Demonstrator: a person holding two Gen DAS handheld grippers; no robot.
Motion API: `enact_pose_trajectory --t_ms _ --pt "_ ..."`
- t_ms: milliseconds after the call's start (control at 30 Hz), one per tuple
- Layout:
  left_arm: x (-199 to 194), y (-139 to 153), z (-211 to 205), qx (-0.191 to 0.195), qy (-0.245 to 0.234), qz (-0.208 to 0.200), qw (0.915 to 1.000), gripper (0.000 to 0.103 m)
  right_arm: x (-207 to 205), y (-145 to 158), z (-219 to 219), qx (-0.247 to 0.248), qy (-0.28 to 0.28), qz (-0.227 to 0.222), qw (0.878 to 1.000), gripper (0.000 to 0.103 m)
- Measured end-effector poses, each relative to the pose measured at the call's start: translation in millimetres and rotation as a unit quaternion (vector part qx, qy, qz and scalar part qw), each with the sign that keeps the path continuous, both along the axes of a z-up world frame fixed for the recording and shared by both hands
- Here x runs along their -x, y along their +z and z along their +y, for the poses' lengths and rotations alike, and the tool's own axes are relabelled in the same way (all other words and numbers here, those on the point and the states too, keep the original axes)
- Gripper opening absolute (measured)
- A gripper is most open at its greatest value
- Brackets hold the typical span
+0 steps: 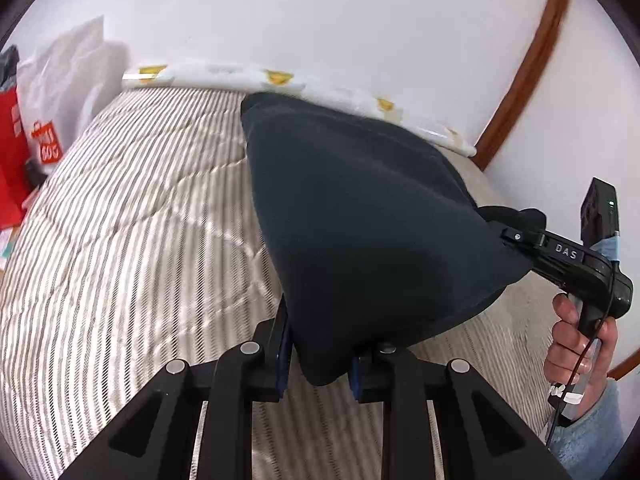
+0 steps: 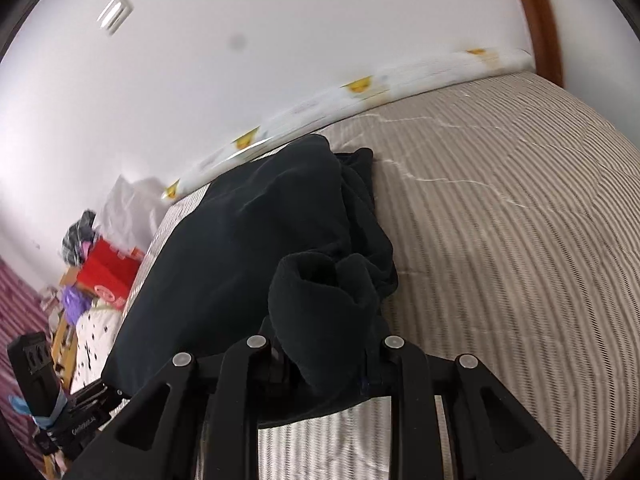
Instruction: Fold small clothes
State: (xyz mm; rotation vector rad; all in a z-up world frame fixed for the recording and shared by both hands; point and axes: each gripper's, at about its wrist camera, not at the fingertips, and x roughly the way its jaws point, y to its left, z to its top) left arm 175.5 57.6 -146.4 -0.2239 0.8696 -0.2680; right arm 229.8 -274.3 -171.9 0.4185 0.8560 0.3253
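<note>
A dark navy garment (image 1: 360,216) is held up over the striped bed (image 1: 140,220), stretched between both grippers. My left gripper (image 1: 318,372) is shut on one corner of it at the bottom of the left wrist view. My right gripper (image 1: 516,236) is shut on the other corner at the right there, with the hand on its handle. In the right wrist view the garment (image 2: 256,240) hangs bunched from my right gripper (image 2: 324,364), with its far end draped toward the bed (image 2: 500,200). The left gripper (image 2: 100,396) shows at the lower left there.
A white roll with yellow marks (image 1: 280,80) lies along the wall at the bed's far edge. A white bag (image 1: 64,80) and red boxes (image 1: 12,152) stand left of the bed. A wooden door frame (image 1: 528,64) curves at the right.
</note>
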Motion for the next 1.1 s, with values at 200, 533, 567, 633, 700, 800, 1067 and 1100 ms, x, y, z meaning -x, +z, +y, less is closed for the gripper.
enact_pose_trajectory --t_ms 200,533,567,633,700,800,1067,1100 --pt "7 -13 -4 -0.018 -0.004 0.013 0.9997 0.021 27 -12 -16 0.013 0.018 -0.001 1.0 0.026" --pt "17 -9 -12 -0.027 -0.018 0.022 0.9992 0.032 55 40 -20 0.103 0.023 -0.079 0.991 0.034" --pt "22 -8 -11 -0.024 -0.023 0.019 0.9993 0.038 51 42 -15 0.107 0.028 -0.083 0.99 0.035" --pt "31 -6 -6 -0.02 -0.021 0.01 0.9995 0.041 37 38 -5 0.11 0.042 -0.073 0.99 0.035" --pt "41 -1 2 -0.012 -0.013 0.001 0.9998 0.043 19 28 2 0.107 0.047 -0.052 0.992 0.035" --pt "47 10 15 -0.003 0.001 -0.003 1.0 0.048 0 13 6 0.114 0.046 -0.026 0.992 0.035" --pt "9 22 5 -0.011 -0.001 -0.003 0.9999 0.052 -5 7 7 0.109 0.049 -0.02 0.993 0.01" --pt "4 18 1 -0.017 -0.002 0.002 0.9998 0.052 -5 8 5 0.104 0.05 -0.021 0.993 0.009"
